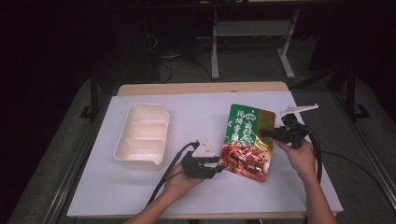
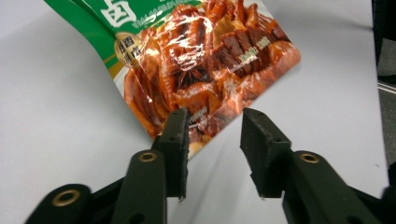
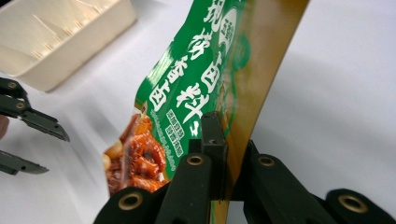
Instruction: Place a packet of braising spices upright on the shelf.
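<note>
A green and red food pouch [image 1: 246, 141] with a picture of braised meat lies tilted at the table's centre right. My right gripper [image 1: 272, 134] is shut on the pouch's right edge; in the right gripper view its jaws pinch the pouch [image 3: 201, 88] just below the green printed part. My left gripper [image 1: 219, 164] stands open at the pouch's lower left corner. In the left gripper view the pouch corner [image 2: 205, 70] reaches just between the spread fingers [image 2: 175, 140], which are not closed on it.
A cream compartment tray [image 1: 142, 135] sits at the left of the white table cover [image 1: 140, 191] and also appears at the top left as the tray [image 3: 56, 42] in the right gripper view. Cables trail from both grippers towards the near edge. Dark floor and a stand lie beyond the table.
</note>
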`<move>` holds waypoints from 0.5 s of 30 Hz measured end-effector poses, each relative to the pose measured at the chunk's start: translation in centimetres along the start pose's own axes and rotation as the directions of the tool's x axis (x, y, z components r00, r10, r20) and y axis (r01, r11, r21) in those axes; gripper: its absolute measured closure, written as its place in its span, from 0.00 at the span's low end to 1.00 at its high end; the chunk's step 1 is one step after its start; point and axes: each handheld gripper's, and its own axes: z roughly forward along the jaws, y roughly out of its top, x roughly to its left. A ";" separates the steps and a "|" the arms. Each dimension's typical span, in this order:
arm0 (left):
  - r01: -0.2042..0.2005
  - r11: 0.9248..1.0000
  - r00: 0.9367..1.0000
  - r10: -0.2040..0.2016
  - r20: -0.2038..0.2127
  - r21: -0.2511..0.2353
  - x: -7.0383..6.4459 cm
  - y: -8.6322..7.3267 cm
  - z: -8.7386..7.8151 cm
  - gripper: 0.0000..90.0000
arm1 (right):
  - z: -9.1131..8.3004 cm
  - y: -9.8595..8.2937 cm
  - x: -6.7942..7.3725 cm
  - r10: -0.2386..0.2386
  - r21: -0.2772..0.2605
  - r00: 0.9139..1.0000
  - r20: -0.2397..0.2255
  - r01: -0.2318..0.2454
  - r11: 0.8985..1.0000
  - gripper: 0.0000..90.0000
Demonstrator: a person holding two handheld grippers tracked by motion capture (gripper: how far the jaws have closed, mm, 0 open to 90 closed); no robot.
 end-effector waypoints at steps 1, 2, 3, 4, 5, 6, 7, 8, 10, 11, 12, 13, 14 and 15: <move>-0.001 1.000 1.000 0.001 0.000 -0.001 -0.1 -0.1 -0.2 0.66 | -0.1 0.1 0.2 -0.004 -0.002 1.000 0.000 0.004 1.000 0.99; -0.002 1.000 1.000 0.002 -0.001 -0.004 -0.1 -0.2 -0.4 0.64 | -0.2 0.3 0.4 -0.013 -0.007 1.000 -0.002 0.013 1.000 1.00; -0.002 1.000 1.000 0.002 -0.001 -0.004 -0.1 -0.2 -0.4 0.63 | -0.4 0.5 0.7 -0.021 -0.011 1.000 -0.003 0.021 1.000 1.00; 0.002 1.000 1.000 -0.002 0.002 -0.010 -0.2 -0.3 -0.6 0.62 | -0.5 0.7 1.0 -0.027 -0.012 1.000 -0.002 0.027 1.000 1.00; 0.002 1.000 1.000 -0.002 0.007 -0.017 -0.3 -0.5 -1.0 0.61 | -0.6 0.9 1.2 -0.036 -0.014 0.999 -0.001 0.036 0.999 1.00; 0.002 1.000 1.000 -0.002 0.007 -0.017 -0.3 -0.5 -1.0 0.59 | -0.7 1.1 1.5 -0.047 -0.020 0.999 -0.001 0.046 0.999 1.00; 0.004 1.000 1.000 -0.004 0.010 -0.021 -0.3 -0.6 -1.2 0.59 | -0.7 1.1 1.5 -0.047 -0.020 0.999 -0.001 0.046 0.999 1.00; 0.006 1.000 1.000 -0.006 0.012 -0.024 -0.4 -0.7 -1.3 0.58 | -0.8 1.3 1.8 -0.049 -0.024 0.999 -0.004 0.049 0.999 1.00; 0.002 1.000 1.000 -0.002 0.015 -0.030 -0.7 -0.9 -1.7 0.57 | -1.0 1.6 2.2 -0.061 -0.027 0.998 -0.005 0.061 0.998 1.00; -0.004 1.000 1.000 0.004 0.013 -0.030 -0.8 -1.0 -1.9 0.56 | -1.0 1.7 2.4 -0.066 -0.030 0.998 -0.006 0.065 0.997 1.00; -0.009 1.000 1.000 0.009 0.012 -0.030 -0.9 -1.1 -2.0 0.54 | -1.1 1.9 2.6 -0.068 -0.034 0.998 -0.010 0.068 0.997 1.00; -0.012 0.999 1.000 0.012 0.010 -0.032 -1.0 -1.3 -2.3 0.52 | -1.2 2.1 2.9 -0.077 -0.037 0.997 -0.012 0.076 0.996 1.00; -0.012 0.999 1.000 0.012 0.010 -0.032 -1.0 -1.3 -2.3 0.52 | -1.2 2.1 2.9 -0.077 -0.037 0.997 -0.012 0.076 0.996 1.00; -0.010 0.999 1.000 0.010 0.011 -0.033 -1.0 -1.4 -2.4 0.52 | -1.3 2.2 3.1 -0.078 -0.041 0.997 -0.016 0.077 0.996 1.00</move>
